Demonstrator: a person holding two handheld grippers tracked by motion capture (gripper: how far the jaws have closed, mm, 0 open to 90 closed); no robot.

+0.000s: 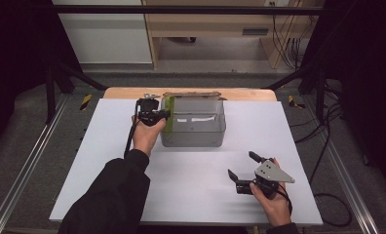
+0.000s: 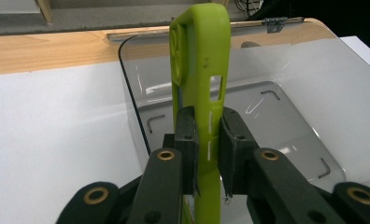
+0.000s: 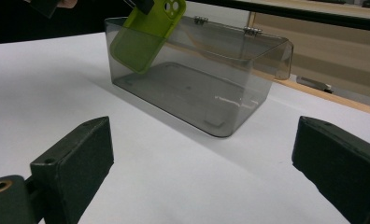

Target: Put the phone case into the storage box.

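A lime-green phone case (image 2: 202,70) stands on edge between the jaws of my left gripper (image 2: 210,135), which is shut on its long sides. In the high view the left gripper (image 1: 152,115) holds the case (image 1: 168,114) at the left end of a clear grey plastic box (image 1: 193,139). The case (image 3: 145,39) hangs tilted, its lower part inside the box (image 3: 230,102) near the left wall, above the floor. My right gripper (image 1: 241,164) rests near the table's front right, jaws wide open, nothing between its pads (image 3: 75,158).
The box stands on a white sheet (image 1: 191,180) over a wooden table (image 1: 123,92), with its hinged lid (image 3: 272,56) folded back behind. Metal frame rails (image 1: 25,165) run along both sides, and cables (image 1: 327,146) hang at the right.
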